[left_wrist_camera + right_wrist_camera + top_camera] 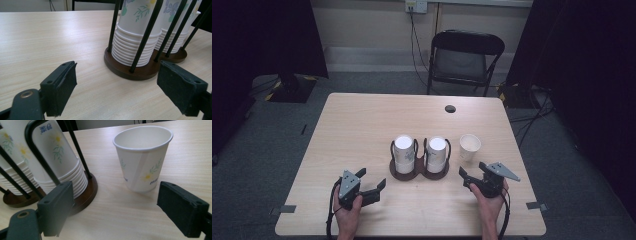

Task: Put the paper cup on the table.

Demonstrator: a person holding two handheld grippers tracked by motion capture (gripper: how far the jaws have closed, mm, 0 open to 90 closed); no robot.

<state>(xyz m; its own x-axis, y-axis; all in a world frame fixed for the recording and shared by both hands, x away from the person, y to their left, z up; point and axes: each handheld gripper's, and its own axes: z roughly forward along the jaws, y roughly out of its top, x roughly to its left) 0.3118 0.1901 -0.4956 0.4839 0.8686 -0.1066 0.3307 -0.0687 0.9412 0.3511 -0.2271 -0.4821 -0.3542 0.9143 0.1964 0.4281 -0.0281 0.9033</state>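
A brown two-ring cup holder [419, 172] stands mid-table with black wire posts and two stacks of upside-down floral paper cups, the left stack [404, 150] and the right stack [437, 151]. A single paper cup [470, 146] stands upright and empty just to the holder's right. My left gripper [372, 179] rests open near the front left, its jaws facing the holder base [140, 72] and the nearest stack [135, 32]. My right gripper [473, 170] is open, a little short of the single cup [142, 162], with nothing between its pads. Beside it stands a stack [57, 157].
The light wooden table [362, 125] has a round cable hole [450, 108] near its far edge. A black folding chair [464, 60] stands behind the table. Bare tabletop lies to the left of the holder and along the front.
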